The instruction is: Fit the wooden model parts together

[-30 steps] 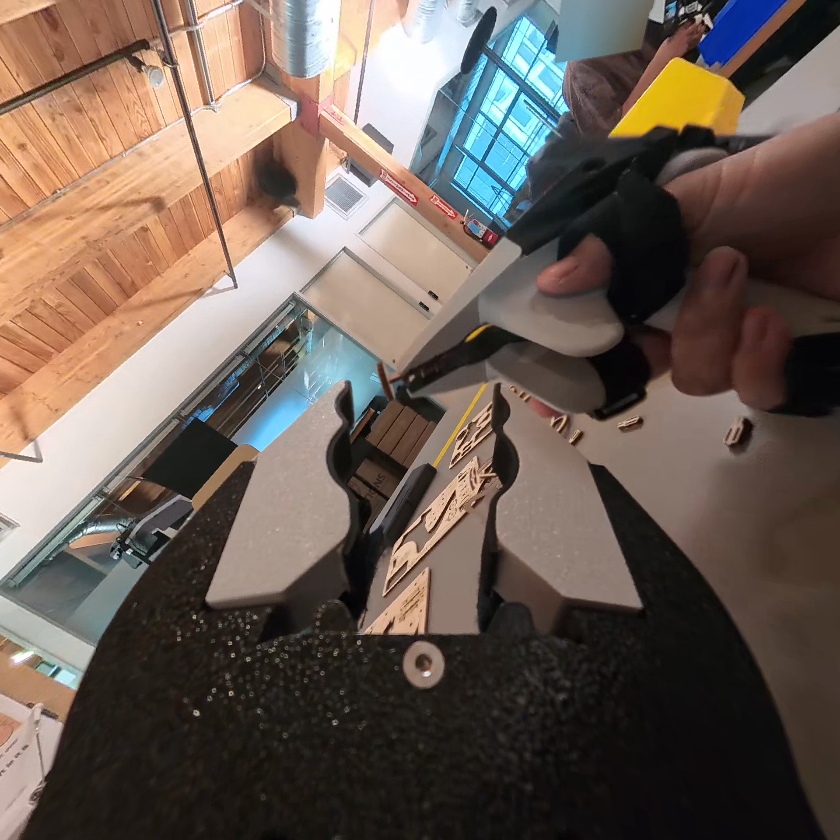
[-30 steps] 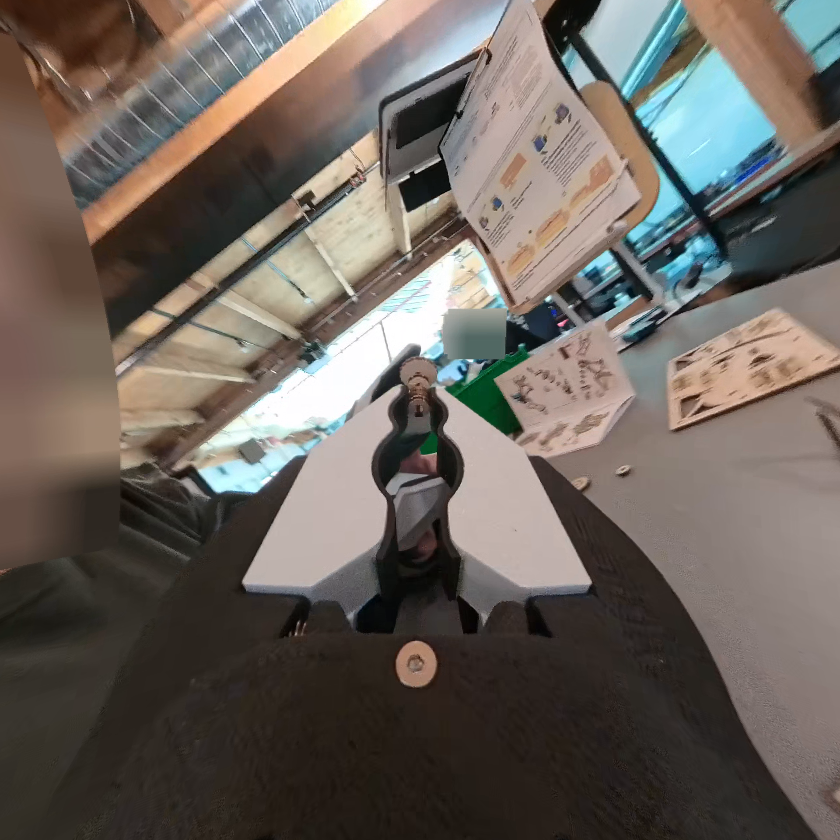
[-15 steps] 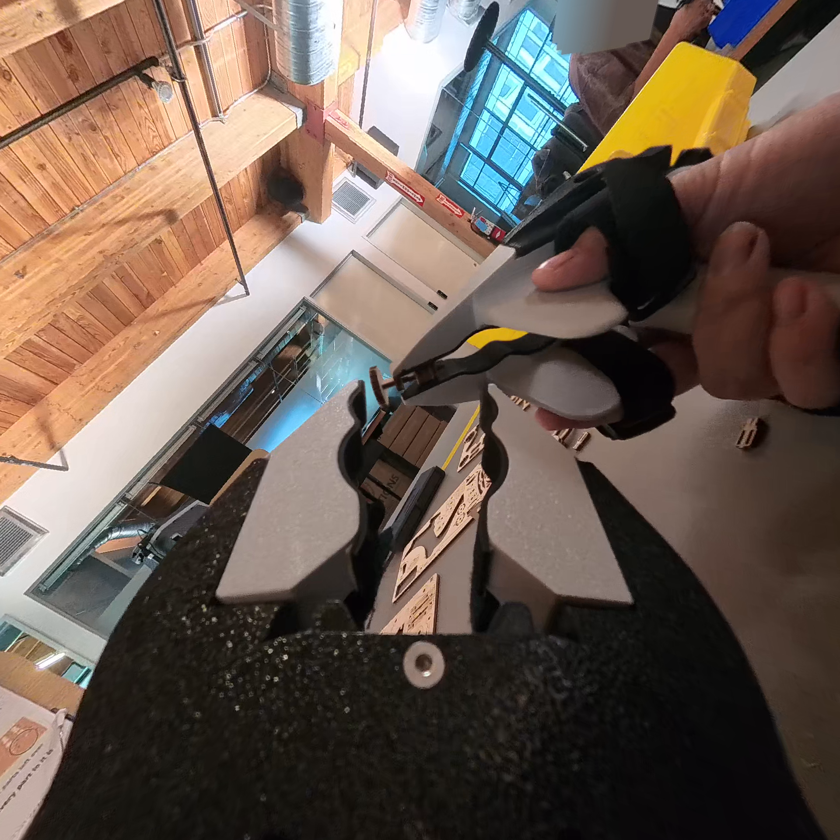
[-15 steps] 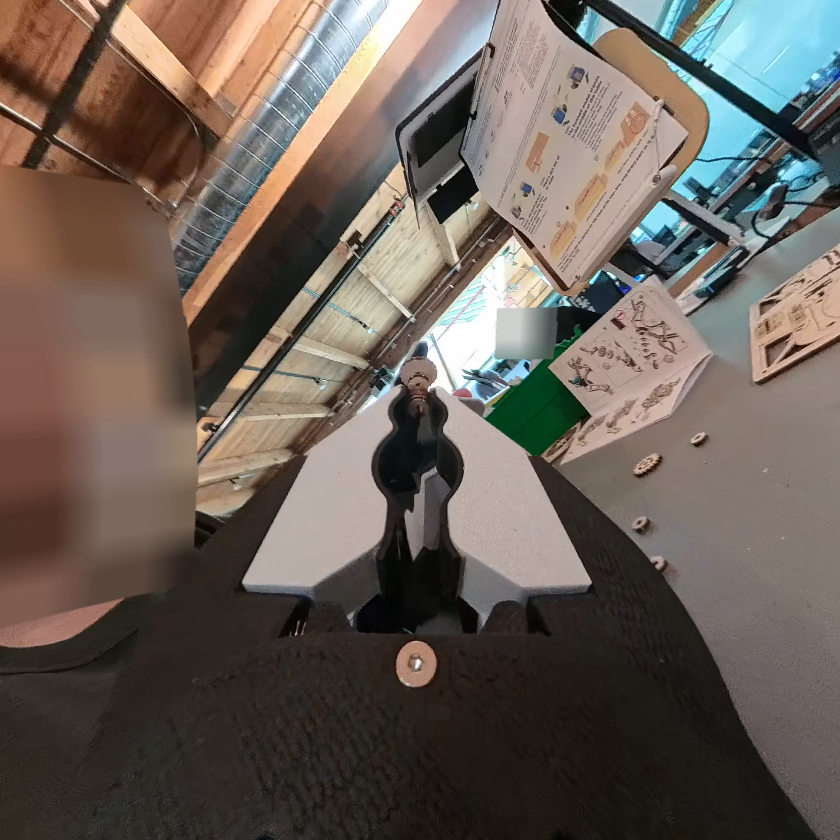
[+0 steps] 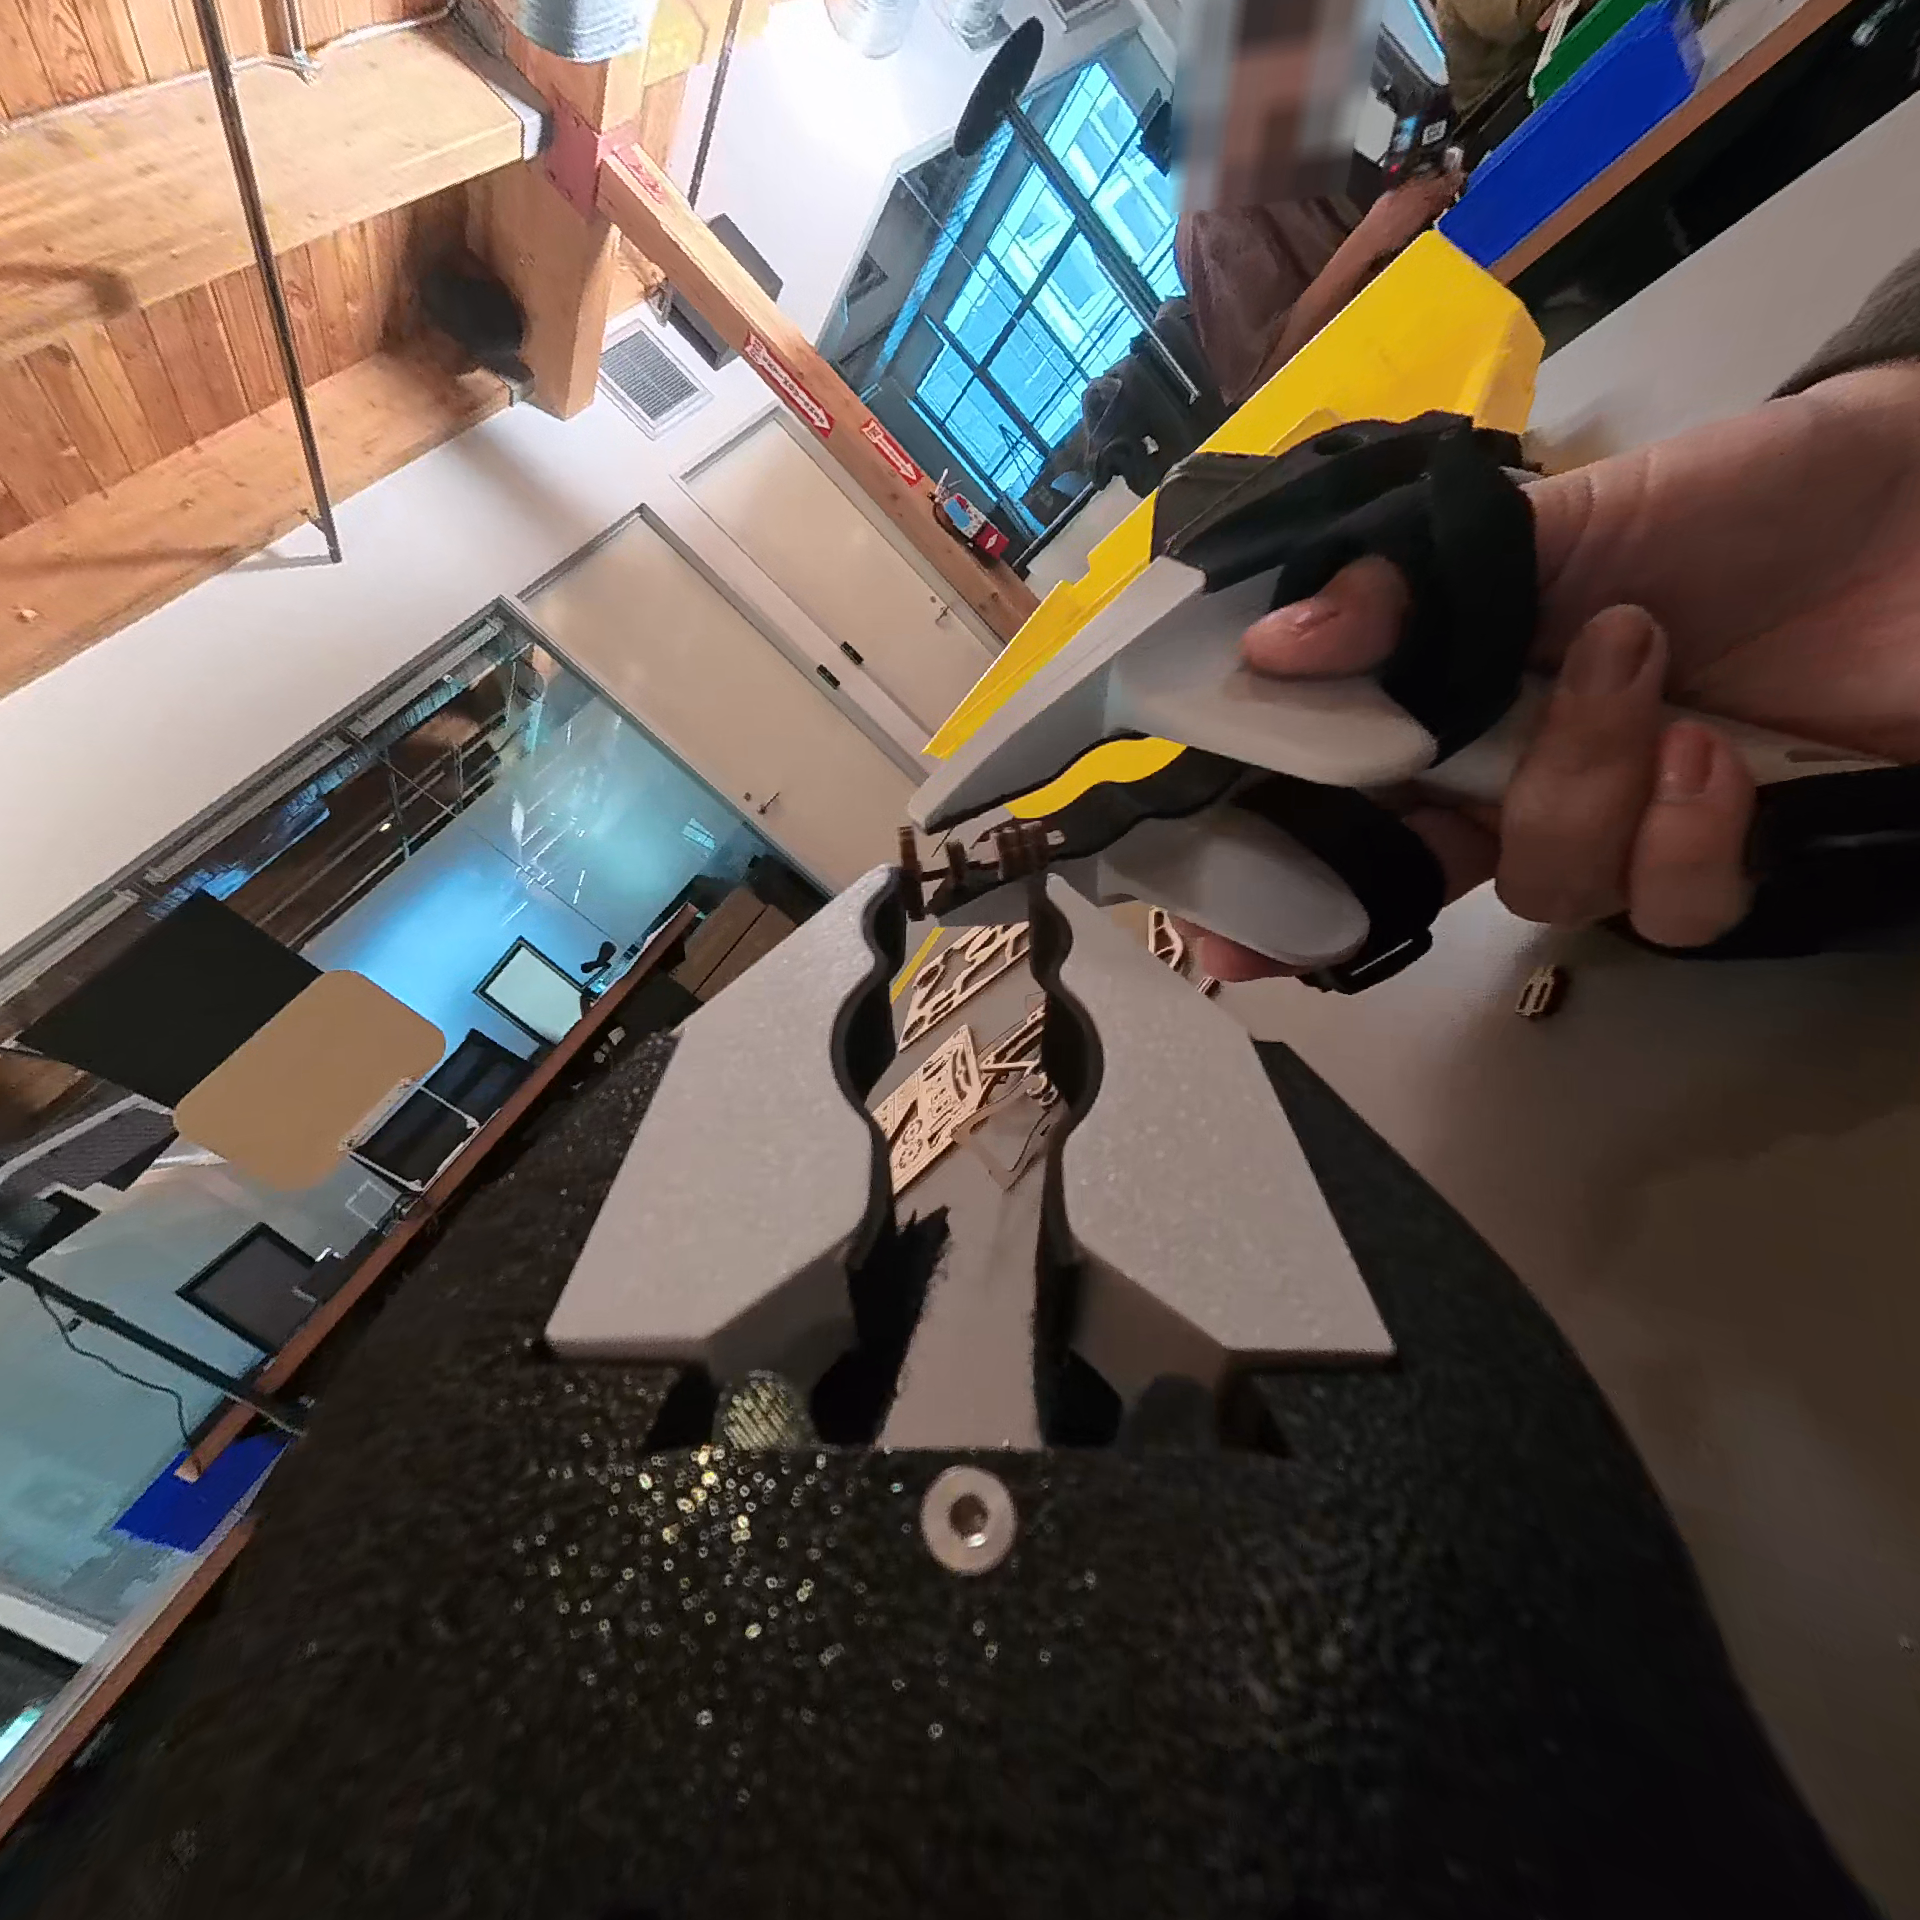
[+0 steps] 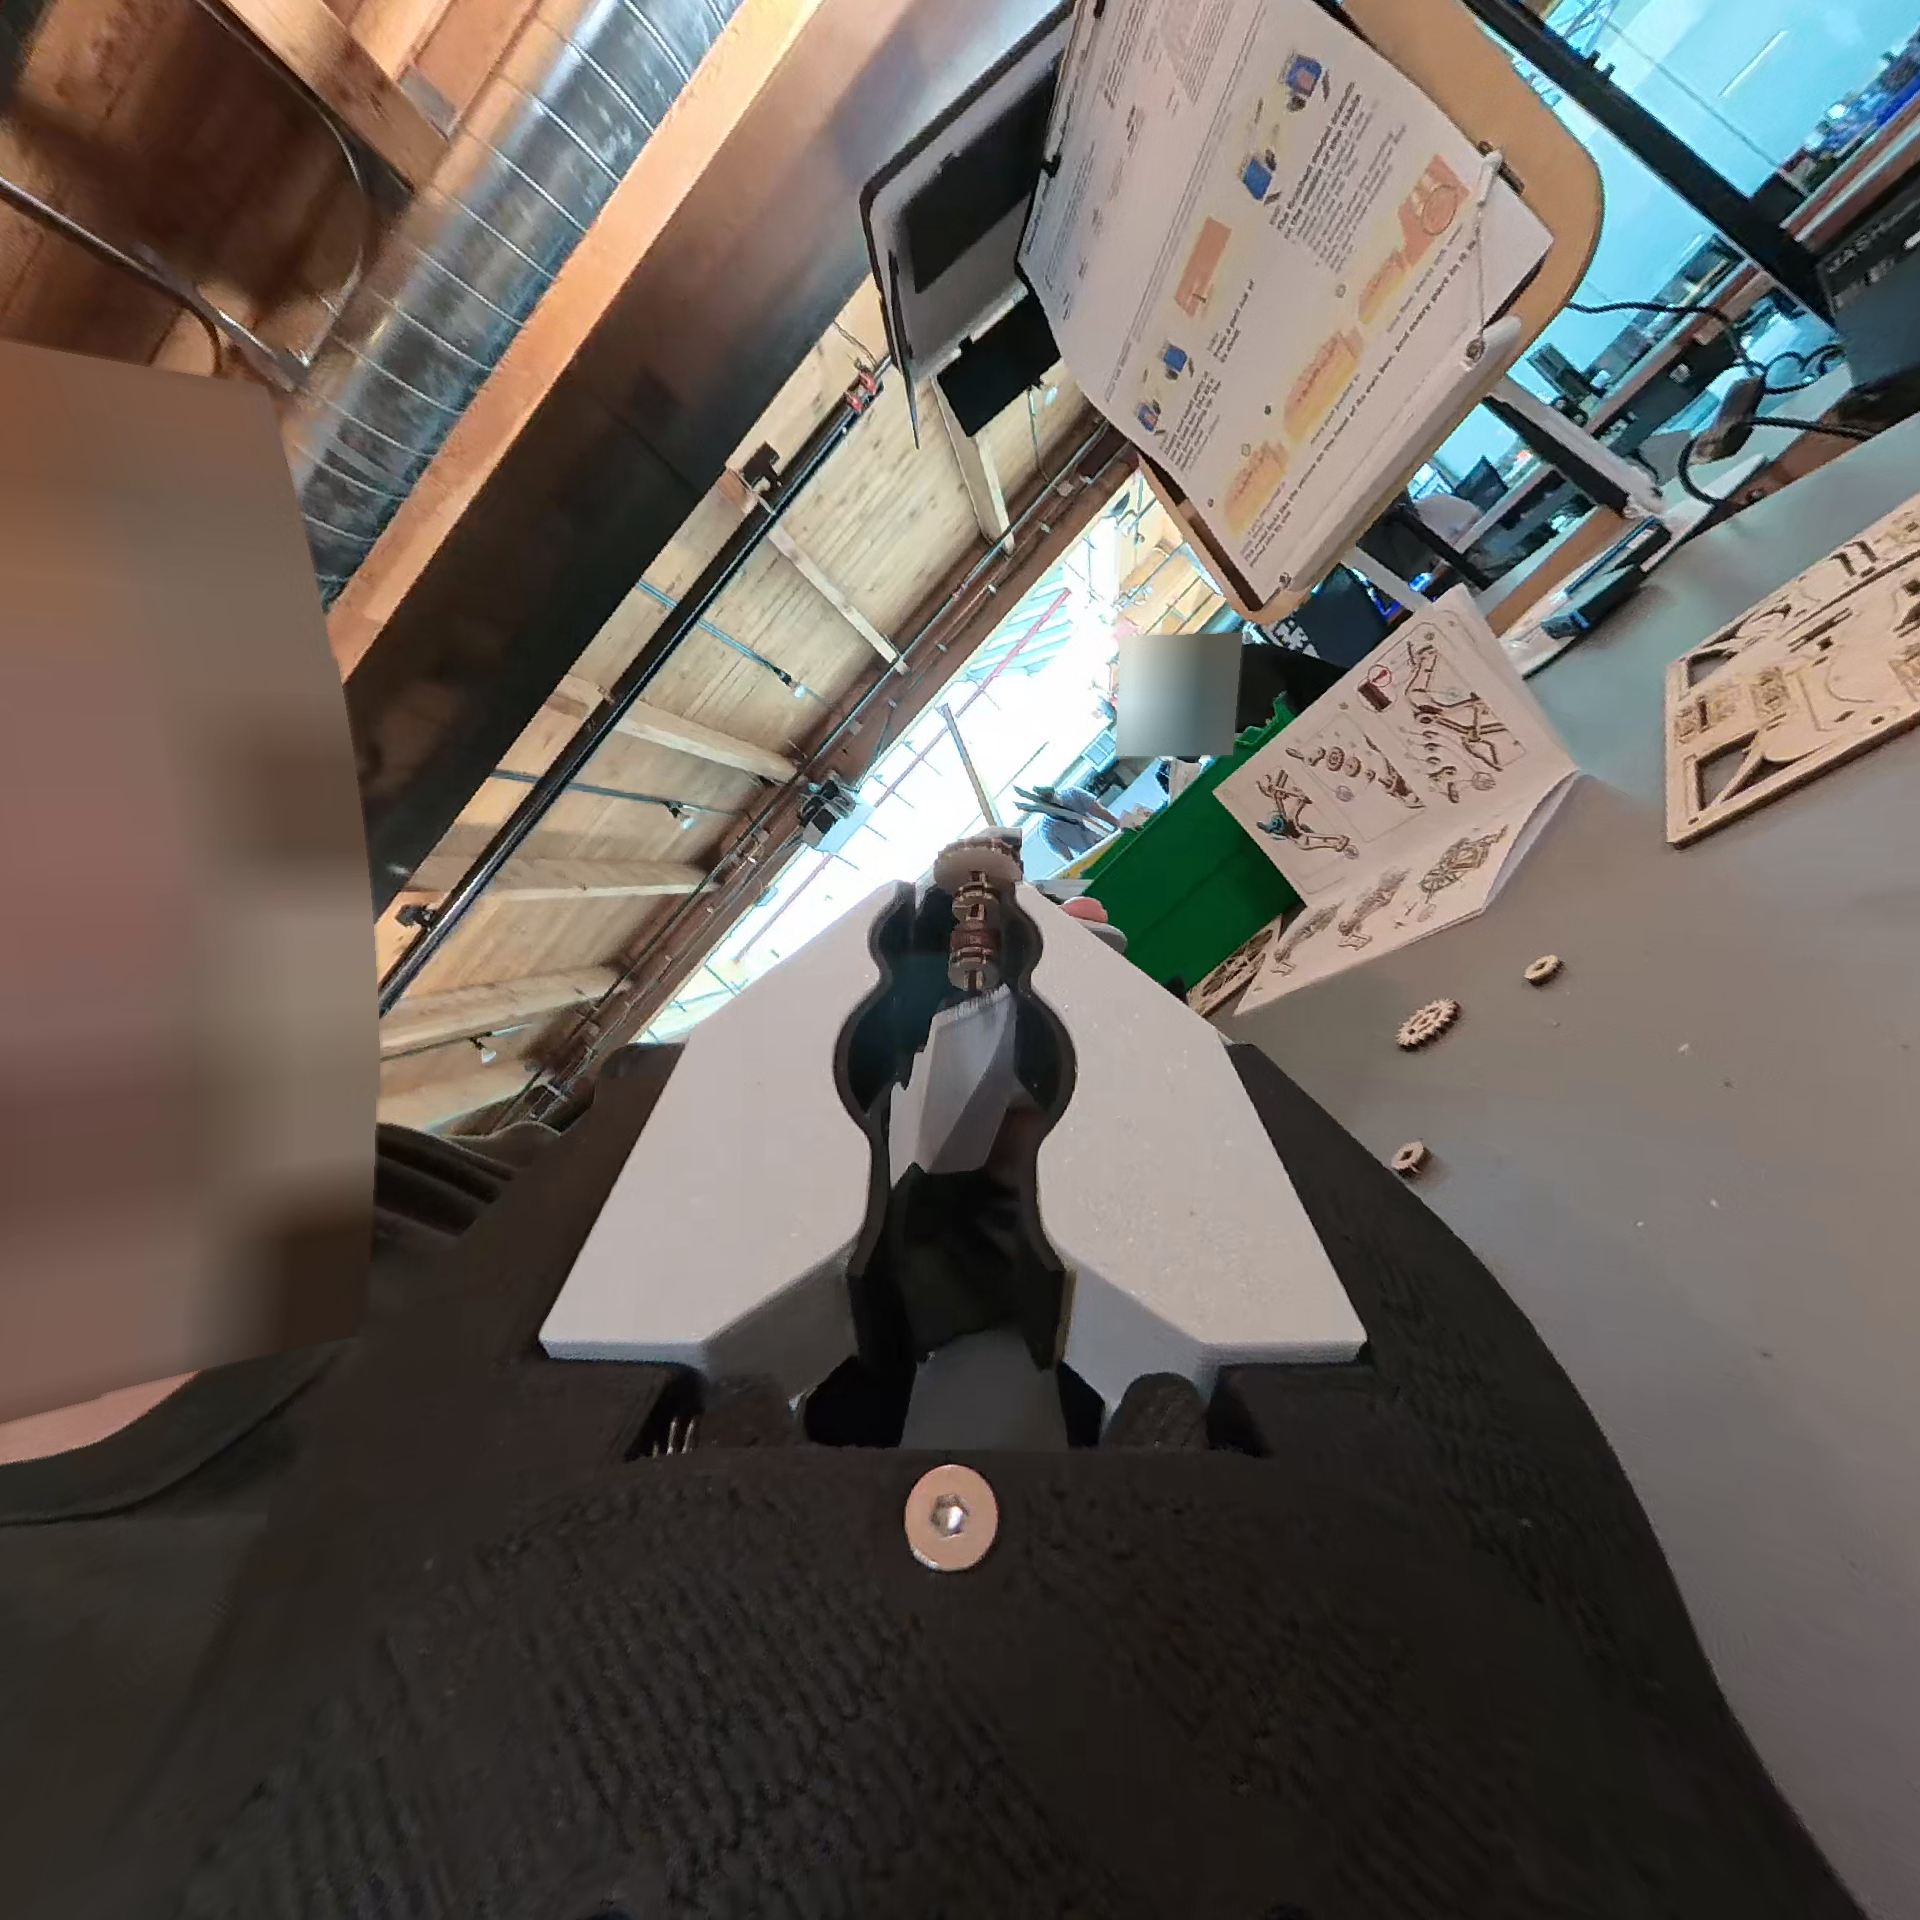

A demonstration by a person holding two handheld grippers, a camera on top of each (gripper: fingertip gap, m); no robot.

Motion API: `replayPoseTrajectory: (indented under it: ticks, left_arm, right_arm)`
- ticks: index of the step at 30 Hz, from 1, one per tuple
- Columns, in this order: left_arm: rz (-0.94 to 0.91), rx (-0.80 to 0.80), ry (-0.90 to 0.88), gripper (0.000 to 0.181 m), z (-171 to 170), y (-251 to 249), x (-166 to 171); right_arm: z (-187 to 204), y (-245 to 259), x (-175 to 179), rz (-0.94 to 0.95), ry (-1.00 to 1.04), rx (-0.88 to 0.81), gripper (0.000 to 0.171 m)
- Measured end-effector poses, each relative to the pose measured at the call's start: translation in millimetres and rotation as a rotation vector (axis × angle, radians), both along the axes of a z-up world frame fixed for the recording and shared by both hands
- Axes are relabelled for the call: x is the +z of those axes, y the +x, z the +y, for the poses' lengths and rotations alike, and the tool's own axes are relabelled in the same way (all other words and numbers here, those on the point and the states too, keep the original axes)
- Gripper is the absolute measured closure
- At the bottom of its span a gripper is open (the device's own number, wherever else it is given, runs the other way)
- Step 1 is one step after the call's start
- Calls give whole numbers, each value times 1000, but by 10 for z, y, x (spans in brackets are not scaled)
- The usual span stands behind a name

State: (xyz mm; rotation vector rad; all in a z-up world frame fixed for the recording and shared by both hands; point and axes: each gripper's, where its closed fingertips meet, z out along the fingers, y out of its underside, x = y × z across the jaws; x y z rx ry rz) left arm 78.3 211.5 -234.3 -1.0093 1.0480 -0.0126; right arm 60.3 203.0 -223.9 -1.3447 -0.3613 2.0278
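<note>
Above the worktop (image 5: 1558, 1195) | right hand-held gripper (image 5: 940, 868) clamped on small axle assembly (image 6: 975, 914) | left hand-held gripper (image 5: 966, 904) apart | assembly seemed light, fragile; best held by shaft.

Overhead ran wooden ceiling planks (image 5: 125, 343) and a ribbed silver duct (image 6: 488, 281), with a tall blue-paned window (image 5: 1049, 281) set in the far wall. A yellow bin (image 5: 1382, 353) sat on the grey tabletop (image 5: 1662, 1195), and a blue bin (image 5: 1590, 135) stood well beyond it. A clipboard with a printed sheet (image 6: 1288, 260) hung above the tabletop's far edge, an open illustrated booklet (image 6: 1403, 821) lay below it, and a green bin (image 6: 1184, 883) stood just beside the booklet.
</note>
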Motion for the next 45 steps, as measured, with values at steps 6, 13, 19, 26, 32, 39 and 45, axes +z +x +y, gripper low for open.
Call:
replayPoseTrajectory:
  ticks: [6,13,19,26,32,39,45]
  left_arm:
    - [13,1,36,151,-24,38,-3]
    - [6,10,47,144,-52,79,14]
    - [-61,-52,-39,152,-73,16,47]
    - [-141,-340,-318,152,-270,-20,-62]
    - [-95,-296,-319,152,-182,-60,-128]
    - [86,-299,-171,152,-315,69,-268]
    - [47,-294,-169,152,-306,65,-238]
  right_arm:
    - [3,-1,-16,-13,-3,-3,164]
    - [-25,-30,-16,6,-35,22,165]
    - [-12,-3,14,8,5,5,146]
    - [47,117,-3,-204,402,-95,121]
    - [-239,-38,-270,-417,408,156,127]
    - [-306,-68,-336,-378,154,288,149]
    - [-354,-88,-354,-371,115,323,165]
